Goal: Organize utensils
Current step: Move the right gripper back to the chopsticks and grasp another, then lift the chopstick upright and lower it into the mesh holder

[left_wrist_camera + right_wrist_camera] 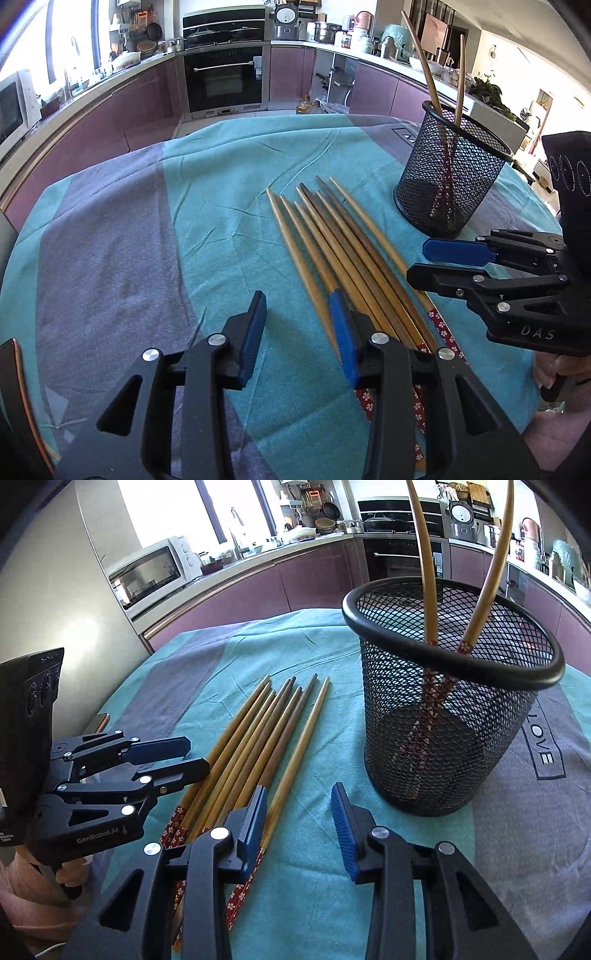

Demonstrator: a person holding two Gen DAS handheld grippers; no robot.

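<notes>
Several wooden chopsticks (343, 243) with red flowered handles lie side by side on the teal cloth; they also show in the right wrist view (255, 738). A black mesh cup (450, 177) stands at the right with two chopsticks (428, 70) upright in it; it is close in the right wrist view (443, 720). My left gripper (299, 339) is open and empty, low over the cloth at the left edge of the bundle. My right gripper (299, 830) is open and empty, between the bundle and the cup. It shows from the side in the left wrist view (436, 262).
The table is covered with a teal and purple cloth (147, 221). Purple kitchen cabinets, an oven (223, 79) and a microwave (155, 572) stand behind the table. A chair edge (22, 406) is at the near left.
</notes>
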